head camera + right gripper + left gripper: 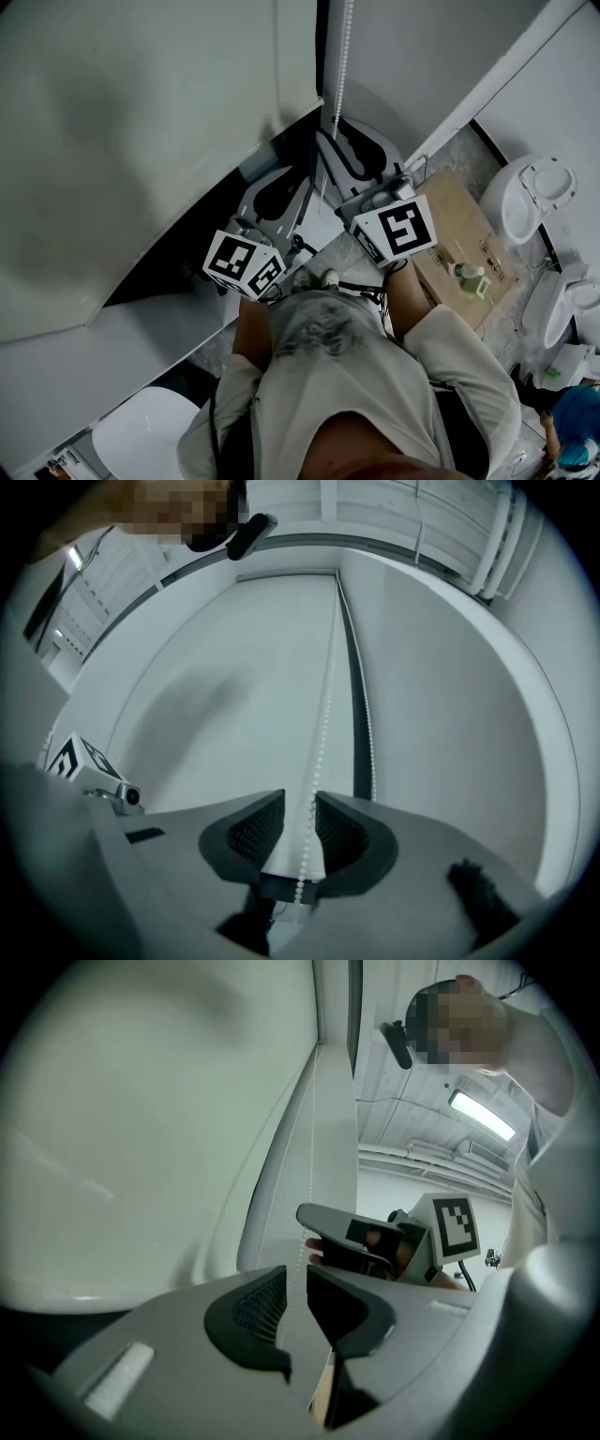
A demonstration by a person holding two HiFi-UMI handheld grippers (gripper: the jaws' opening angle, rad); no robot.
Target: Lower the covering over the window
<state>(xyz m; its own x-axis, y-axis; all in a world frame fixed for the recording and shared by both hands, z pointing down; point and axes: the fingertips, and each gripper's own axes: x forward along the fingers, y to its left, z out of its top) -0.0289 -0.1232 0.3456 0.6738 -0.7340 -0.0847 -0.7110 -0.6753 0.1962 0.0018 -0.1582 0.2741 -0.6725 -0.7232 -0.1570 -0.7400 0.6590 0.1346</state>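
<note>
White fabric roller blind [244,667] ahead; my right hand-held gripper [300,808] and left hand-held gripper [297,1283] both stand spread around the white beaded cord [326,705].

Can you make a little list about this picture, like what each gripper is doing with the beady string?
Covering: white blind
Bead chain: hangs beside the blind, passing between both grippers' jaws
Left gripper: jaws a little apart, chain in the gap
Right gripper: jaws apart around the chain, not squeezing it
</note>
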